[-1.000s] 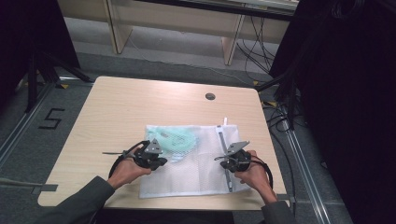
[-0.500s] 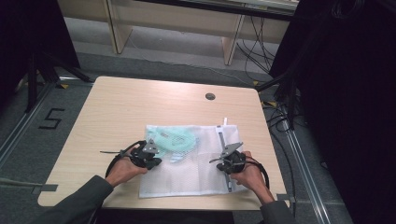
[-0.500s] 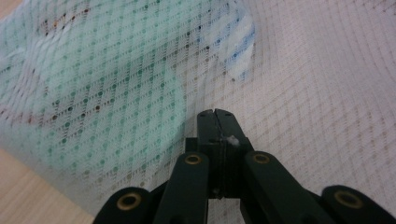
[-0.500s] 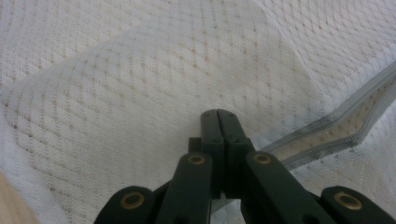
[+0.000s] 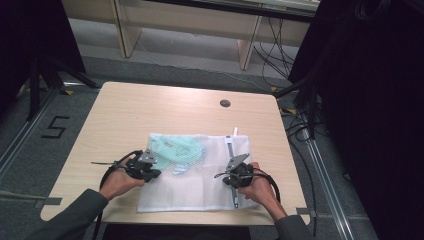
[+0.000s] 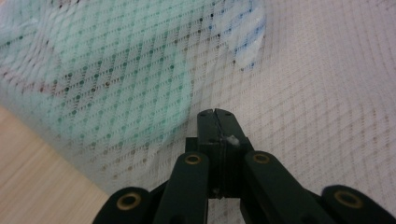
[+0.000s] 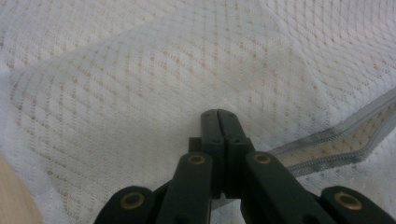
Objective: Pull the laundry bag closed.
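White mesh bag (image 5: 200,175) flat on worktop (image 5: 150,115), near front edge, green item (image 5: 175,148) inside at far-left corner. Left tool (image 5: 150,167) at bag's left edge, jaws fully closed, tips on mesh (any pinch of fabric: cannot tell). Right tool (image 5: 235,175) closed too, beside grey zipper (image 7: 327,144).

Recording lab or test room

A lone wooden table (image 5: 150,115) is set on grey carpet marked with a taped "5" (image 5: 55,127), flanked by black curtains (image 5: 370,100), tripod legs (image 5: 40,80) and trailing cables (image 5: 300,127).
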A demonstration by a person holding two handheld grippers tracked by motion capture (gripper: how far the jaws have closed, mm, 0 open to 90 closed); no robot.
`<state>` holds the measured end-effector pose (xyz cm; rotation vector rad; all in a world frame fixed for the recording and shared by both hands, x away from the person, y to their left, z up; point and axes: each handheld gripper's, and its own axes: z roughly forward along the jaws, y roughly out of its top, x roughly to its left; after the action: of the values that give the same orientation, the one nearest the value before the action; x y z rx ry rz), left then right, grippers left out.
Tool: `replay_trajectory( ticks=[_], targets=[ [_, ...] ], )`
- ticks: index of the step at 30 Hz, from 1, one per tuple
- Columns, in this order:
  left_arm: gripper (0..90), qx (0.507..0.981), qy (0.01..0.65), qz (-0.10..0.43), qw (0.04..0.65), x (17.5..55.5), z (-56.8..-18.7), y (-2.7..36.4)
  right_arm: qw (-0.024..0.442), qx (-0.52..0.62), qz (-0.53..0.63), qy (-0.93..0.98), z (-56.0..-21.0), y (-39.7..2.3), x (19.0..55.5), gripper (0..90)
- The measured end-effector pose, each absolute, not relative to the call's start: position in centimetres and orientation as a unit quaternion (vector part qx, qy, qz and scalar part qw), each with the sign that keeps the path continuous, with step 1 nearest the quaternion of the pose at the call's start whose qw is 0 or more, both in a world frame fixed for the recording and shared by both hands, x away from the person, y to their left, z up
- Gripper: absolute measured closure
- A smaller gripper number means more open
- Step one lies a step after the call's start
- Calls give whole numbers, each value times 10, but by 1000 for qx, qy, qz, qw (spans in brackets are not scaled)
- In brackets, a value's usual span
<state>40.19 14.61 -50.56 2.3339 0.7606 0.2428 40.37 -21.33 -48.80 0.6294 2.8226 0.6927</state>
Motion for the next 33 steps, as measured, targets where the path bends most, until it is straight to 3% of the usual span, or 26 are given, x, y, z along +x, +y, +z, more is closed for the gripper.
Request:
replay_trajectory(
  ticks=[10, 20, 23, 28, 33],
  targets=[
    [894, 890, 312, 97, 319, 395, -505, 181, 76, 172, 242, 952, -489, -194, 402, 900],
    [885, 892, 315, 110, 305, 395, -503, 185, 68, 167, 243, 953, -489, -184, 405, 900],
    [869, 884, 315, 117, 326, 391, -501, 177, 70, 167, 253, 950, -484, -189, 405, 900],
    [847, 856, 315, 77, 404, 382, -486, 159, 62, 173, 275, 944, -475, -200, 396, 898],
    [764, 855, 290, 47, 428, 371, -482, 134, 47, 168, 287, 942, -465, -220, 384, 850]
  ],
)
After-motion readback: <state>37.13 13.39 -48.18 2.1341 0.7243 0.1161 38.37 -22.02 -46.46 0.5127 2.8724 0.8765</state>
